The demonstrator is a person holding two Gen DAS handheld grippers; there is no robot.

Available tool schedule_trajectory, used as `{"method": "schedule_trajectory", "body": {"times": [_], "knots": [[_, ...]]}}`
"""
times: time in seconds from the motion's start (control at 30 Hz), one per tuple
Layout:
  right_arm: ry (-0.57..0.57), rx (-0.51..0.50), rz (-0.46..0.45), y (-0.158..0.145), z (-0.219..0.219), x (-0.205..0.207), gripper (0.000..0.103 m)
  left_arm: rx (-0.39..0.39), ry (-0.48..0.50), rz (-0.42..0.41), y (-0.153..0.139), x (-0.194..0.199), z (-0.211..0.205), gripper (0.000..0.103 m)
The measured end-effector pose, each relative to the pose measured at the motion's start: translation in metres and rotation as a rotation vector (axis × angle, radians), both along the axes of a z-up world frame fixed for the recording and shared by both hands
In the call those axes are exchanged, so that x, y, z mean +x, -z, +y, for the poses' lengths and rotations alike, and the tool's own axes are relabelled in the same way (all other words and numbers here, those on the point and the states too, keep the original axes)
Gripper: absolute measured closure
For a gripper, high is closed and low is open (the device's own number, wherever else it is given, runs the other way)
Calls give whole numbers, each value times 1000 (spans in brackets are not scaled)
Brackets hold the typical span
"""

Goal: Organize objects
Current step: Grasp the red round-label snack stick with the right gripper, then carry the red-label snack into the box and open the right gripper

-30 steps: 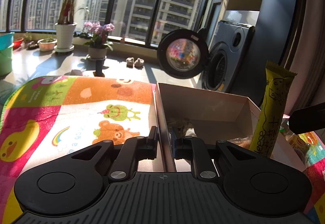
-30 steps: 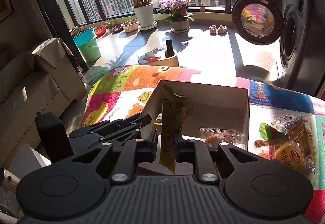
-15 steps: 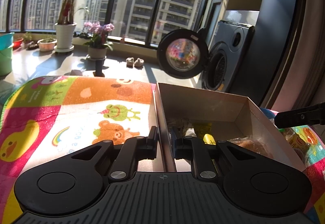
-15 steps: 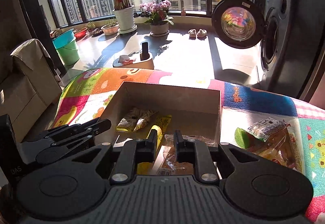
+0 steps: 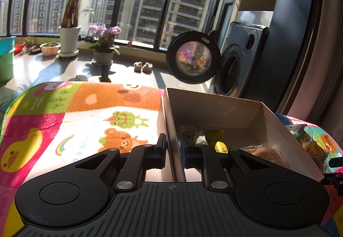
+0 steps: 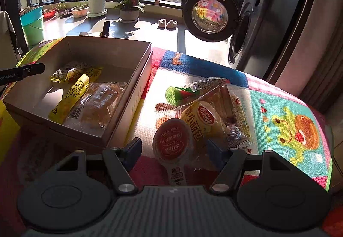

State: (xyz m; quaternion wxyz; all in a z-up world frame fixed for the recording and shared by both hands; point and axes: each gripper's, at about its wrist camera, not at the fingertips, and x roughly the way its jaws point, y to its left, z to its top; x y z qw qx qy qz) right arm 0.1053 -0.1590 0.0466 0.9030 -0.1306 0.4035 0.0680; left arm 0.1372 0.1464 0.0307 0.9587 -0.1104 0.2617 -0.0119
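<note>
Two views cover the scene.

Left wrist view: the left tool (image 5: 172, 146) has its black fingers pressed against the left wall of the cardboard box (image 5: 214, 106), one finger outside and one inside, pinching the thin wall. The box is rectangular, matt brown, open-topped. It rests on a fuzzy play mat (image 5: 75, 119) printed with cartoon animals, which covers the table. Inside the box lie a yellow stick packet (image 5: 218, 142) and a clear crinkled bread wrapper (image 5: 265, 152). Far behind stands a washing machine (image 5: 238, 65) with its round door swung open.

Right wrist view: the right tool (image 6: 173, 151) is spread wide and holds nothing. Between its fingers lies a round red-lidded cup (image 6: 171, 140), flat on the mat; contact with either finger cannot be confirmed. Touching the cup on its far right side is a yellow bun packet (image 6: 201, 117) in glossy film, with a green wrapper (image 6: 178, 93) and further clear packets beyond it. This loose pile sits just right of the box, whose interior holds the yellow stick packet, the bread wrapper and a small crumpled sachet (image 6: 64, 70).
</note>
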Motion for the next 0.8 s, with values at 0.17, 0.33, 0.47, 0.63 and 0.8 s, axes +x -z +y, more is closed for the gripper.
{"method": "schedule_trajectory", "body": {"times": [0.17, 0.33, 0.47, 0.63, 0.8], "knots": [[-63, -210, -60, 29, 16, -14, 38, 1, 0, 0, 0, 0, 0, 87], [-58, -121, -4, 23, 14, -12, 78, 2, 0, -1, 0, 0, -1, 87], [-13, 1, 51, 17, 1, -13, 86, 1, 0, -1, 0, 0, -1, 87], [26, 208, 165, 12, -19, -22, 86, 1, 0, -1, 0, 0, -1, 87], [-18, 191, 148, 6, -14, -49, 83, 2, 0, -1, 0, 0, -1, 87]]}}
